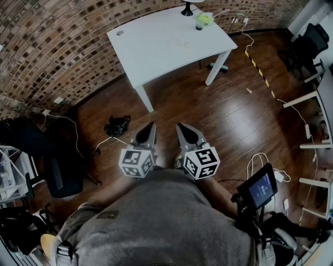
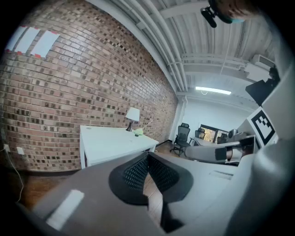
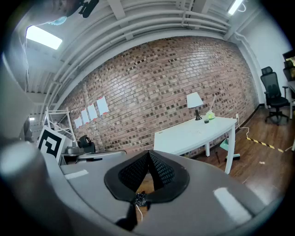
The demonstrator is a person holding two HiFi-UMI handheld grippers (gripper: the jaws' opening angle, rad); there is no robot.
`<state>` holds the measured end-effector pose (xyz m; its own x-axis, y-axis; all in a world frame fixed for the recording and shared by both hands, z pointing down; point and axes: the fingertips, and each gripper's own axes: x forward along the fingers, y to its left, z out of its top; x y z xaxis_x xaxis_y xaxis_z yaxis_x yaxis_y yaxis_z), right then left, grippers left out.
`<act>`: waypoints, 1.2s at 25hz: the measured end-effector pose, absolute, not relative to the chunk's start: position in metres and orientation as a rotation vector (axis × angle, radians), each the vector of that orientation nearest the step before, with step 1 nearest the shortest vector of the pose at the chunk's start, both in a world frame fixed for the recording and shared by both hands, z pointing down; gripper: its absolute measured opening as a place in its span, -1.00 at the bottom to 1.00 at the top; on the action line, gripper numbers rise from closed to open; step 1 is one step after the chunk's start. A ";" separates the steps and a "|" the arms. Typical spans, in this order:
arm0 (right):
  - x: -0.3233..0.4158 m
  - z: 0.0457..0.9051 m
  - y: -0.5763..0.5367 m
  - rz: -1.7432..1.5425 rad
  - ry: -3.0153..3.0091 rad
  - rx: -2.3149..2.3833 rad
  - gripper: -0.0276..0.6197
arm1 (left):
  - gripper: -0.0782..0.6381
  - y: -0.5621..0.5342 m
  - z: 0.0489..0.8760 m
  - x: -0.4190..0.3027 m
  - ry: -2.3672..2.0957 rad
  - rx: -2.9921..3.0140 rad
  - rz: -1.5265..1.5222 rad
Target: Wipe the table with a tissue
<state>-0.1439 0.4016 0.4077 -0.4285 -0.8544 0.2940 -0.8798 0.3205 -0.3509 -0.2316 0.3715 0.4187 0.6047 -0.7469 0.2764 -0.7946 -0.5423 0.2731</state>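
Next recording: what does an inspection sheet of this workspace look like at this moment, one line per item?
Surface: white table, well ahead of the person, mostly bare.
Job's things: no tissue made out; a small pale speck on the table is too small to tell.
Clutter: lamp and a green thing at the table's far edge; black bag on the floor.
Grippers: left gripper and right gripper both shut, empty, held close to the person's body.
Cables: white cable on the floor near the wall; another past the table's right end.
Surroundings: brick wall, wooden floor, striped tape, office chair.
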 end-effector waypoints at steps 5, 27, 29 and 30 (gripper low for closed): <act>-0.113 0.408 0.393 0.728 -2.519 1.641 -0.88 | -0.78 0.360 0.415 -0.199 -1.248 2.468 0.172; -0.067 0.424 0.262 0.749 -2.502 1.646 -0.88 | -0.78 0.224 0.425 -0.154 -1.252 2.467 0.154; -0.068 0.418 0.235 0.727 -2.495 1.662 -0.88 | -0.78 0.196 0.422 -0.154 -1.237 2.473 0.144; -0.068 0.415 0.222 0.718 -2.489 1.674 -0.88 | -0.78 0.182 0.420 -0.154 -1.229 2.478 0.140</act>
